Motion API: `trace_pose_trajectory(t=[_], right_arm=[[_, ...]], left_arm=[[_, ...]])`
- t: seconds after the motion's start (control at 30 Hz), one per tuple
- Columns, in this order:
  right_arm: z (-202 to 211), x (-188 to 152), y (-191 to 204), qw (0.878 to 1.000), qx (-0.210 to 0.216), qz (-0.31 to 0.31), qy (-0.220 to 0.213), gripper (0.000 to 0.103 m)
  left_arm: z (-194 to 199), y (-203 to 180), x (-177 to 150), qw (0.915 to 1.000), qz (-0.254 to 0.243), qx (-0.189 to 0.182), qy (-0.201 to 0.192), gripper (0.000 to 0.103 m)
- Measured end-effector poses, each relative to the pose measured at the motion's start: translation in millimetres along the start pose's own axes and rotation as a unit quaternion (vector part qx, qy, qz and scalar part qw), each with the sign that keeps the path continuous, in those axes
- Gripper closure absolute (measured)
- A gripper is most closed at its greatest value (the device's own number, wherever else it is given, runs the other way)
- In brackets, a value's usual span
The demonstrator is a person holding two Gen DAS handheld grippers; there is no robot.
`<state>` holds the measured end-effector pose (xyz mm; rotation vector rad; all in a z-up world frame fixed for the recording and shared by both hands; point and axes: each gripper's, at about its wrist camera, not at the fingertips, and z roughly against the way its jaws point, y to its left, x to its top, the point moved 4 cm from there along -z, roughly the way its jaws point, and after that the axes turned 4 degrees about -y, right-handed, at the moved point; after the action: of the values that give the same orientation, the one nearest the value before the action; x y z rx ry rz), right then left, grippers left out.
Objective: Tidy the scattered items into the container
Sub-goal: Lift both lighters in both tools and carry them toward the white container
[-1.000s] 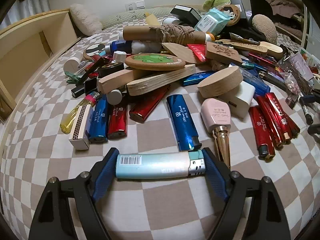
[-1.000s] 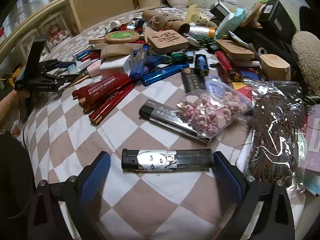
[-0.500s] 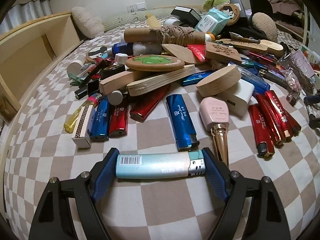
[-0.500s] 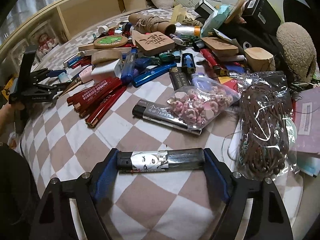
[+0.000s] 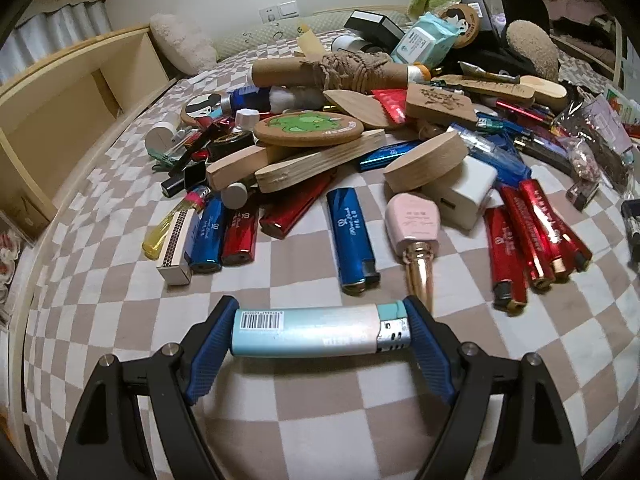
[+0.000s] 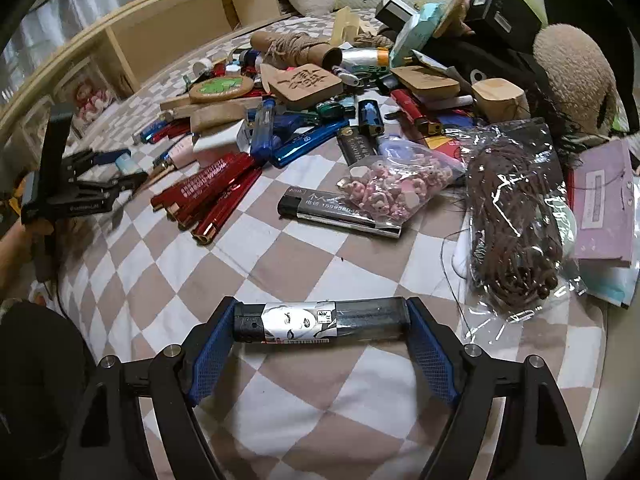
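Left tongs (image 5: pixel 320 332): pinching the pale blue lighter (image 5: pixel 320 331) endwise, one blue pad on each end; I see it lying crosswise between the fingers, above the checked bedcover (image 5: pixel 120 304).
Right tongs (image 6: pixel 320 322): clamped on the black lighter (image 6: pixel 320 321) the same way, pads against both ends, crosswise over the cover.
Count, left view: I count two lone blue lighters ahead, the nearer one (image 5: pixel 352 240) just beyond my fingers; one pink bottle with a gold cap (image 5: pixel 414 232) beside it; one white charger block (image 5: pixel 460 196) behind that.
Count, right view: one more black lighter (image 6: pixel 340 212) flat on the cover, its far end under one bag of pink beads (image 6: pixel 396 188); one bag of brown cord (image 6: pixel 512 220) to the right.
Pale blue lighter: barcode label at its left end, silver metal head at its right.
Black lighter: printed face sticker round the middle.
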<state>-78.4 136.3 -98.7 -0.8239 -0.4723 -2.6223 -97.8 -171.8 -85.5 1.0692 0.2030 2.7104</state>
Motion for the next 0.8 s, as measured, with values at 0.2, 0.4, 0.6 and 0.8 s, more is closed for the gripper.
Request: trace_pose_trajectory(t=[0.2, 0.4, 0.6, 0.8], right_arm=[[11.0, 1.6, -6.1, 1.0, 0.004, -0.021, -0.009, 0.02], [25.6, 0.6, -7.3, 0.999, 0.003, -0.037, -0.022, 0.02], [39.6, 3.8, -10.8, 0.998, -0.002, -0.05, -0.03, 0.02], [64.7, 9.5, -23.0, 0.996, -0.013, -0.062, -0.055, 0.02]], left_arm=[[14.6, 2.1, 7.1, 0.9997, 0.022, 0.004, -0.006, 0.02], [34.2, 0.9, 20.2, 0.9992, 0.035, 0.002, -0.02, 0.02], [52.8, -13.4, 37.5, 0.9984, 0.043, -0.012, -0.034, 0.02], [67.5, -46.3, 58.7, 0.9972, 0.032, -0.037, -0.056, 0.02]])
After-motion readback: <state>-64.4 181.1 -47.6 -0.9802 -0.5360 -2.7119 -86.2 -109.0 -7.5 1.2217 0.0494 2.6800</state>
